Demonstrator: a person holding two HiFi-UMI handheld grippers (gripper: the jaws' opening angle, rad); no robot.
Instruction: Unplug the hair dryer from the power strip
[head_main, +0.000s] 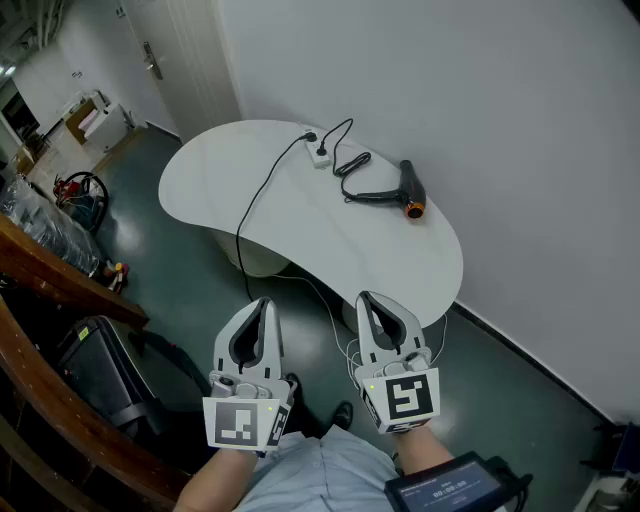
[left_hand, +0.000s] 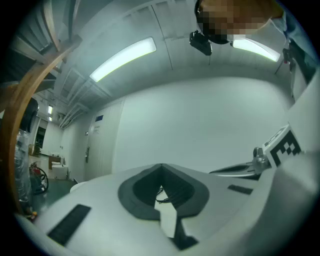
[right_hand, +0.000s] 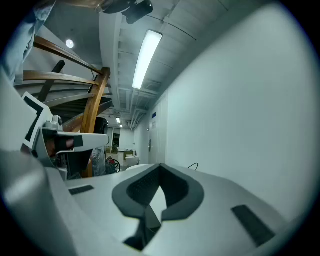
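Holding both tools shut, well short of the hair dryer

Left tool (head_main: 264, 302) and right tool (head_main: 368, 298) hang side by side over the floor (head_main: 180, 300), each with its jaws pressed together on nothing. Beyond them on the white surface (head_main: 230, 170), the black hair dryer (head_main: 405, 185) lies close to the wall (head_main: 480, 110), well apart from both tools. Its cord (head_main: 345, 160) loops to the white power strip (head_main: 316, 143) at the far edge, where a black plug (head_main: 321, 152) sits in a socket. Another black cable (head_main: 262, 190) trails off the near edge.
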